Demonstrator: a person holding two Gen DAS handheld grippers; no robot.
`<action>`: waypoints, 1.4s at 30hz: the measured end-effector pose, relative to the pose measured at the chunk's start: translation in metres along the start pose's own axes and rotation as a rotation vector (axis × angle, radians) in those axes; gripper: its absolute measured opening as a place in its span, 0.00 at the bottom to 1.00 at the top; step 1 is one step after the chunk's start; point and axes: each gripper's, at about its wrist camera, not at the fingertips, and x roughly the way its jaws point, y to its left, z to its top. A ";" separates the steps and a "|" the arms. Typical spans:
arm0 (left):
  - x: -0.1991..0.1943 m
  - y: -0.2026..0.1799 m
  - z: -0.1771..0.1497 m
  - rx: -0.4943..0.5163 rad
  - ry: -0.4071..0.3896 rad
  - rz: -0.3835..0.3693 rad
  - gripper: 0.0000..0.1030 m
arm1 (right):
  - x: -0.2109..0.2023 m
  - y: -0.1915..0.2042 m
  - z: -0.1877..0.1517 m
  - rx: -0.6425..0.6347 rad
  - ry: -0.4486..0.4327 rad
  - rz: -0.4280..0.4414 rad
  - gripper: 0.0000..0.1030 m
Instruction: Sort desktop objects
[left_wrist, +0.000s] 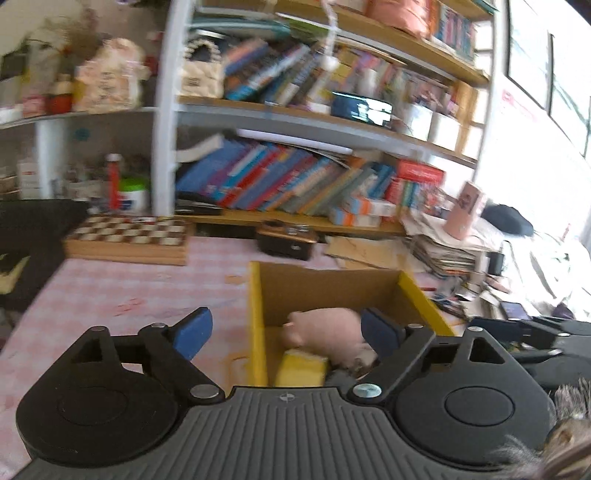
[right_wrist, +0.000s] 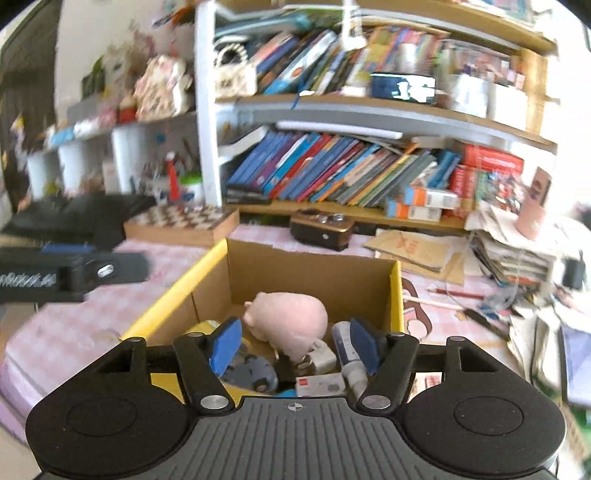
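A cardboard box with yellow rims (left_wrist: 257, 310) (right_wrist: 396, 295) stands on the pink checked tablecloth. In it lie a pink pig toy (left_wrist: 325, 325) (right_wrist: 291, 314), a yellow block (left_wrist: 301, 367), a white tube (right_wrist: 347, 350), a grey toy (right_wrist: 251, 371) and a small white packet (right_wrist: 319, 384). My left gripper (left_wrist: 286, 330) is open and empty over the box's left wall. My right gripper (right_wrist: 295, 345) is open and empty above the box's contents. The left gripper shows side-on in the right wrist view (right_wrist: 74, 271).
A chessboard box (left_wrist: 129, 236) (right_wrist: 181, 221) and a dark brown case (left_wrist: 286, 240) (right_wrist: 321, 229) sit at the table's back. Bookshelves (left_wrist: 295, 184) stand behind. Stacked papers (left_wrist: 443, 251) (right_wrist: 517, 254), flat cardboard (right_wrist: 417, 251) and pencils (right_wrist: 458, 295) crowd the right.
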 end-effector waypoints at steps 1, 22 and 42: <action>-0.007 0.006 -0.003 -0.009 0.001 0.017 0.85 | -0.005 0.002 -0.002 0.021 -0.003 -0.009 0.66; -0.098 0.029 -0.091 0.057 0.089 0.127 1.00 | -0.082 0.060 -0.083 0.117 0.077 -0.101 0.73; -0.123 0.044 -0.120 0.062 0.182 0.160 1.00 | -0.097 0.088 -0.112 0.119 0.157 -0.108 0.86</action>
